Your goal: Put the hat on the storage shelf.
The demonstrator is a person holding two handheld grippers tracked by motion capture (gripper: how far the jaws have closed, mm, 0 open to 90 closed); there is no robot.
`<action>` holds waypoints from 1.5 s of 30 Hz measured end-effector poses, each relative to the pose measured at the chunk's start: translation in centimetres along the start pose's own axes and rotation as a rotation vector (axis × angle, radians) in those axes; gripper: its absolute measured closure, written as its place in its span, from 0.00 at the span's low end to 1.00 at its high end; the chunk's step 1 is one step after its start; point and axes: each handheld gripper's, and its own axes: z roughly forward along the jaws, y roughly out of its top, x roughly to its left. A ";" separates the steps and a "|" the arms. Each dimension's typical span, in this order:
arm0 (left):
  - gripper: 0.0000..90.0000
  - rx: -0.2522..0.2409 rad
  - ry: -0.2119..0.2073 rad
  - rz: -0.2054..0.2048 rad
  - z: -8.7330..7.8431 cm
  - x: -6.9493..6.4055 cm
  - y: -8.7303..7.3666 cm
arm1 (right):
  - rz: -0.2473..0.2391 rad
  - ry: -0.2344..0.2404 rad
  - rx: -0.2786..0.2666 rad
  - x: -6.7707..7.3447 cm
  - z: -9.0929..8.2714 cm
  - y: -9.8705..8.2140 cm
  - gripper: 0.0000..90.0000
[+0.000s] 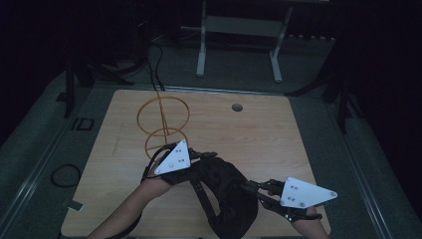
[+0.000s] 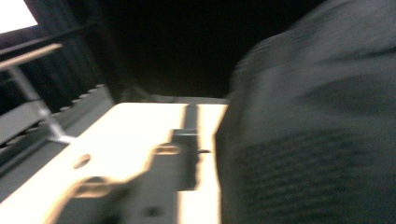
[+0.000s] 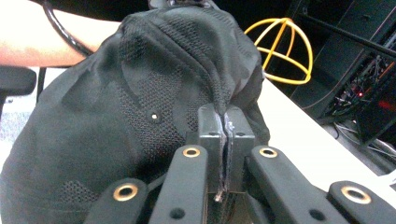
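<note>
Near the surface's (image 1: 259, 129) six o'clock edge lies a black mesh cap (image 1: 226, 191), slightly overhanging that edge; bare wood spreads toward twelve and three o'clock. A yellow wire frame (image 1: 163, 119) stands at eleven o'clock. Right hand-held gripper (image 3: 225, 122) has its jaws pressed together, pinching the cap's fabric. Left hand-held gripper (image 1: 196, 155) meets the cap's ten o'clock side; its grip I cannot tell

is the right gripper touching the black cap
Touching. In the right gripper view the right gripper has its jaws pressed together on a fold of the black cap, with the fabric pinched between the pads.
</note>
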 end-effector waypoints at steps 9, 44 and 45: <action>0.36 -0.029 0.127 -0.030 -1.2 0.3 0.3 | 0.050 -0.065 -0.042 -0.8 -1.1 0.6 0.98; 0.02 0.112 0.482 -0.339 -11.1 -1.2 -11.7 | 0.088 -0.404 -0.100 -8.7 3.3 9.0 0.98; 0.02 0.113 0.486 -0.350 -11.5 -1.4 -12.2 | 0.088 -0.404 -0.100 -8.7 3.3 9.0 0.98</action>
